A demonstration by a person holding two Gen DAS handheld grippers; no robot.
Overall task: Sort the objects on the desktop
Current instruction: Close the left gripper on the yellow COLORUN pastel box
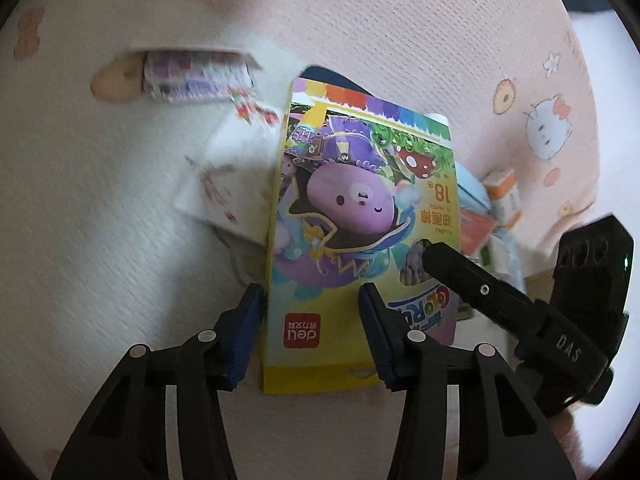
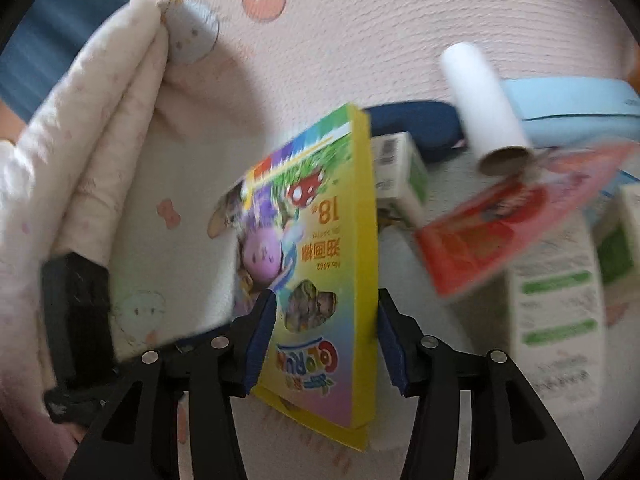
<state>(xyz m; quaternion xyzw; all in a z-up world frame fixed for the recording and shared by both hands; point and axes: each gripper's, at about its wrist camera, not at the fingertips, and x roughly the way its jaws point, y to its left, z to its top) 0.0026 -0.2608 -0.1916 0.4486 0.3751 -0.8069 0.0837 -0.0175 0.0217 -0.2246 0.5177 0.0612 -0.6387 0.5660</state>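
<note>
The left wrist view shows the left gripper (image 1: 310, 324) with its two blue-padded fingers set on either side of the near end of a yellow crayon box (image 1: 360, 216), one pad against the box's left edge and the other lying over its printed face; whether the pads actually press the box I cannot tell. The box stands directly ahead of the gripper, its print upside down to the camera: a red "deli" logo nearest the fingers, "COLORUN" in rounded letters to the right, "18" with Chinese characters farther out, and a purple cartoon character in the middle under a strip of colour swatches. The right gripper (image 1: 430, 254) comes in from the right, one black finger laid on the box front, with "DAS" printed on its body. Ahead and to the left lie a blurred white packet (image 1: 224, 184) and a printed wrapper (image 1: 196, 76) on a pale patterned cloth (image 1: 420, 40) with cartoon faces. In the right wrist view, the right gripper (image 2: 324, 332) has its fingers closed on the same crayon box (image 2: 316, 264), one pad on the printed face, the other on the back, the box held edge-on and tilted between them. Ahead and to the right of it sit a white cardboard tube (image 2: 484, 108), a red packet (image 2: 492, 228), a small green-and-white carton (image 2: 400, 168) and a light blue case (image 2: 576, 108), all motion-blurred.
</note>
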